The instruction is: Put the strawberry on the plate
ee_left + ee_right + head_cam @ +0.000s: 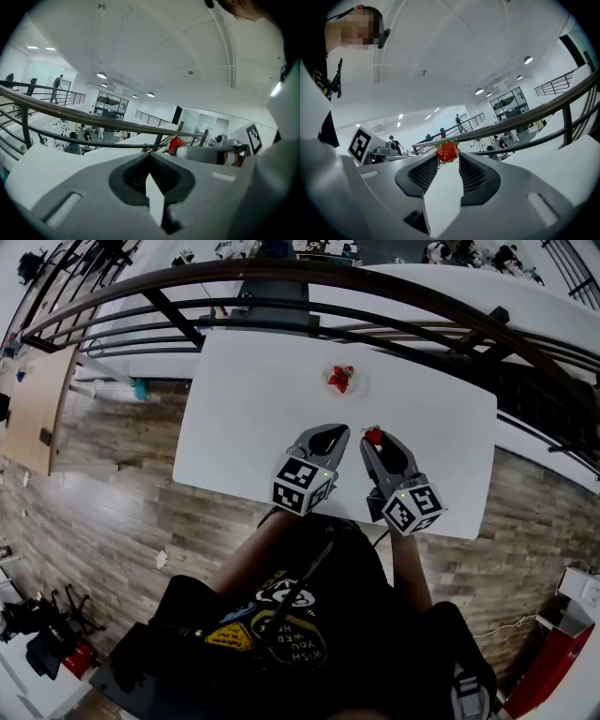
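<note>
- The right tongs (448, 157) are closed on a strawberry (447, 151), pinched between their very tips with its green cap up. Most of the fruit stands proud of the pads, so the hold looks shallow.
- The left tongs (150, 155) have their jaws brought together at the tips, with nothing between them. They sit just beside the right pair, on its left.
- Both pairs of tongs are over the middle of the white bench (244, 418), nearer its near edge than its far one, and point toward the far edge.
- The plate (359, 383) is a small pale dish close to the far edge of the bench, about midway along it. Red fruit (340, 378), which looks like strawberry, already lies on it; how many pieces I cannot tell.
- The held strawberry is above bare bench surface, between the near edge and the plate, and apart from the plate.
- Progress, as I judge it: the pick-up is done and the carry is partly done. What is left is to bring the right tongs over the plate, lower them beside the fruit already there, and open the jaws.
- The left tongs seem to have no part in the remaining work.
</note>
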A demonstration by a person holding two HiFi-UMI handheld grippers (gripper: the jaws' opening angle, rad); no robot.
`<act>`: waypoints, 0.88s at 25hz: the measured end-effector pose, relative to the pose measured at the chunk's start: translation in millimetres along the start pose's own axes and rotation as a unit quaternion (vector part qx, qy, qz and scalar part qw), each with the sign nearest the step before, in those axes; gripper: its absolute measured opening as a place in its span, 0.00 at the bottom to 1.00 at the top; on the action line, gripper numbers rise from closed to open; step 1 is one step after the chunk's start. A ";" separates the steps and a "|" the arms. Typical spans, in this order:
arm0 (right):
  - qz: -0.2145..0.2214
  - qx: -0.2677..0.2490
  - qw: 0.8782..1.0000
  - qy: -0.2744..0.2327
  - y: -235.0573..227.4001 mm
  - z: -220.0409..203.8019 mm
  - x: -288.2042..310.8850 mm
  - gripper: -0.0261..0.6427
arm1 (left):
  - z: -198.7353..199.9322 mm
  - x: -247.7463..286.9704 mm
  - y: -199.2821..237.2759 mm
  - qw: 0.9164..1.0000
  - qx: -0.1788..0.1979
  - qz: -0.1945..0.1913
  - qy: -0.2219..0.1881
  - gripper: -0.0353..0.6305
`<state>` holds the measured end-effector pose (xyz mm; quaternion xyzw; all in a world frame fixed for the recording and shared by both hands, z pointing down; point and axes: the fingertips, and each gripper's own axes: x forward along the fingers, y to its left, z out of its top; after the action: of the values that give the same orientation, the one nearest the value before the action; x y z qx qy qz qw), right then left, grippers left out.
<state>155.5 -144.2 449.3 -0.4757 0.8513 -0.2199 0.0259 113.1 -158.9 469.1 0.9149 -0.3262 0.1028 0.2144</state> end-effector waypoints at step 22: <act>-0.053 -0.007 0.998 0.045 -45.5 -29.4 85.2 0.26 | -10.1 39.9 102.5 0.999 -0.023 -0.005 0.025 0.05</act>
<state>137.9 -224.4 508.1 -0.5101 0.8264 -0.2368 -0.0277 77.5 -247.6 524.5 0.9086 -0.3182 0.1176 0.2437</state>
